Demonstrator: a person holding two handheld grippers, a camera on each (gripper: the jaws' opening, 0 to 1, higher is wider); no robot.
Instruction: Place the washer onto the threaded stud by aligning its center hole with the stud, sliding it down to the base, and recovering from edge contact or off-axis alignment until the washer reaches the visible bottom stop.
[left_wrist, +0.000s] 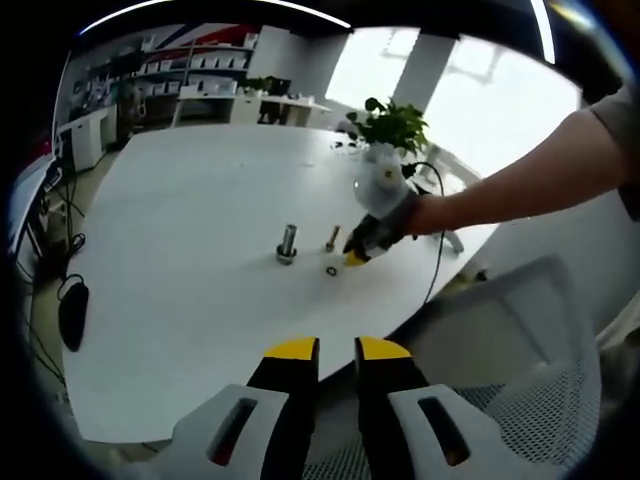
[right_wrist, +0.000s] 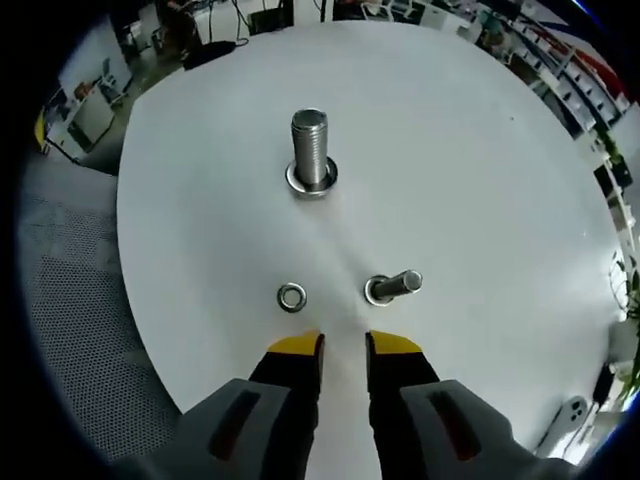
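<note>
Two threaded parts and one washer sit on the white table, read from left to right in the right gripper view. The washer lies flat at lower centre-left, just above the tips of the right gripper, whose jaws stand slightly apart and hold nothing. The large threaded stud stands upright at upper centre, head down, presumably so its thread points up to receive the washer. The smaller bolt stands at centre-right, leaning in this fisheye view. The washer is not yet lifted; the gripper appears lowered for the pick-up.

In the left gripper view, the left gripper hangs back at bottom centre over the near table edge, jaws slightly apart and empty. The stud, washer and bolt sit mid-frame. Right of them the right gripper descends, held by a gloved hand.

The table is plain and matte. Shelving lines the upper left, a potted plant stands beyond, and a mesh chair fills the lower right.
</note>
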